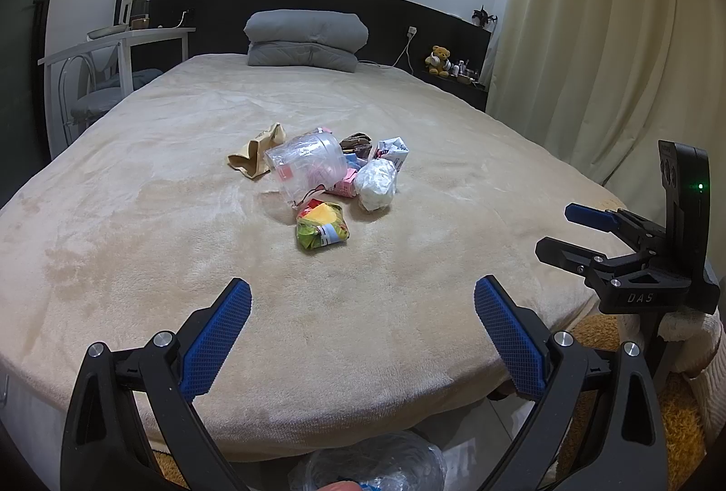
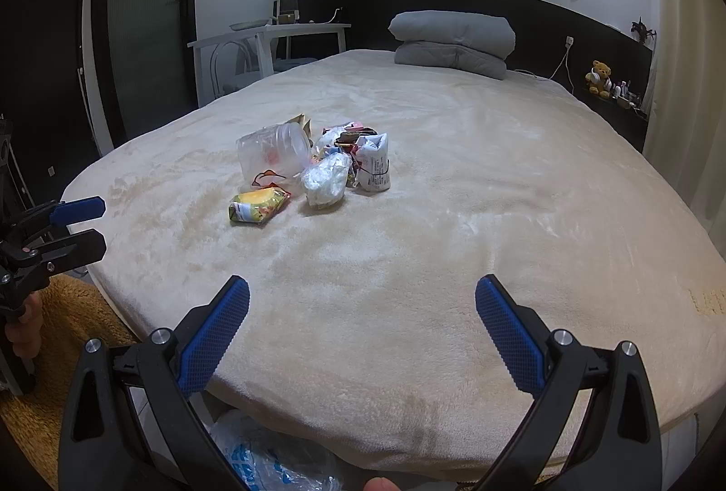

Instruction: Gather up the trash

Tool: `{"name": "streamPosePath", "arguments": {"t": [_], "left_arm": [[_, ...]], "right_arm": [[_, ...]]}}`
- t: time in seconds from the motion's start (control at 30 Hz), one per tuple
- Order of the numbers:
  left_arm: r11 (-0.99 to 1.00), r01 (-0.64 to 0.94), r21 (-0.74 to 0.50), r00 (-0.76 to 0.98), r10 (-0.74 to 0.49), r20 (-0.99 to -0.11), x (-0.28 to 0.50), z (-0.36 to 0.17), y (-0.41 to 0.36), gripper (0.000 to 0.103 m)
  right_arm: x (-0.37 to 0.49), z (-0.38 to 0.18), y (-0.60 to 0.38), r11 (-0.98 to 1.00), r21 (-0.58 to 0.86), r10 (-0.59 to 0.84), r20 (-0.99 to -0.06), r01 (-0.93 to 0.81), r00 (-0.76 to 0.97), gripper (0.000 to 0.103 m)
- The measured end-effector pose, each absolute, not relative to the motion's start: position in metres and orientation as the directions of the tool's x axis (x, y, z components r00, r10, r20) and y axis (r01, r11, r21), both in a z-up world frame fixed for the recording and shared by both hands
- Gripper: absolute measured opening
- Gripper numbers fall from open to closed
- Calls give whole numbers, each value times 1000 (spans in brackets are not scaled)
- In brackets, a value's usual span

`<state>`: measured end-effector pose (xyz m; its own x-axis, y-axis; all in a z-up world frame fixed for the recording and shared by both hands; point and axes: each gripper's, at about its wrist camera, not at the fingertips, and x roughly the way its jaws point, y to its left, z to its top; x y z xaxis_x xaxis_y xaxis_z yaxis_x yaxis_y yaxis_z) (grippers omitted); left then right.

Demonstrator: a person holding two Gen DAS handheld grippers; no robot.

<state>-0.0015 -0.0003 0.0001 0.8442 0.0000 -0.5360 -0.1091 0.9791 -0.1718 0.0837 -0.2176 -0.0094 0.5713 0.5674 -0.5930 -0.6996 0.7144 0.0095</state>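
Note:
A small heap of trash lies mid-bed: a clear plastic cup (image 1: pixel 308 162) (image 2: pixel 272 155) on its side, a yellow-green snack wrapper (image 1: pixel 322 232) (image 2: pixel 258 207) nearest the foot, a crumpled white plastic ball (image 1: pixel 375 184) (image 2: pixel 326 180), a white printed carton (image 1: pixel 394 152) (image 2: pixel 374 166), a pink packet (image 1: pixel 345 186) and a tan paper bag (image 1: pixel 258 157). My left gripper (image 1: pixel 363 300) (image 2: pixel 84 225) hovers open over the bed's foot, nothing between its fingers. My right gripper (image 2: pixel 363 300) (image 1: pixel 562 234) is open too, off to the right, well short of the heap.
The beige blanket (image 1: pixel 181 241) covers the bed; grey folded bedding (image 1: pixel 306 39) sits at the dark headboard. A clear plastic bag (image 1: pixel 376 466) (image 2: pixel 267 461) lies on the floor under the grippers. White table and chair (image 1: pixel 113 55) stand left, curtain (image 1: pixel 612 37) and teddy bear (image 1: pixel 439 60) right.

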Motion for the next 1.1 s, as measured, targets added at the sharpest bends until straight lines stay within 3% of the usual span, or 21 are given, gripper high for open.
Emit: {"name": "streamPosePath", "arguments": {"t": [1.1], "left_arm": [[974, -115, -194, 850, -4, -527, -5, 3, 6, 97]], "right_arm": [[85, -7, -222, 721, 16, 571, -581, -693, 580, 99]]}}
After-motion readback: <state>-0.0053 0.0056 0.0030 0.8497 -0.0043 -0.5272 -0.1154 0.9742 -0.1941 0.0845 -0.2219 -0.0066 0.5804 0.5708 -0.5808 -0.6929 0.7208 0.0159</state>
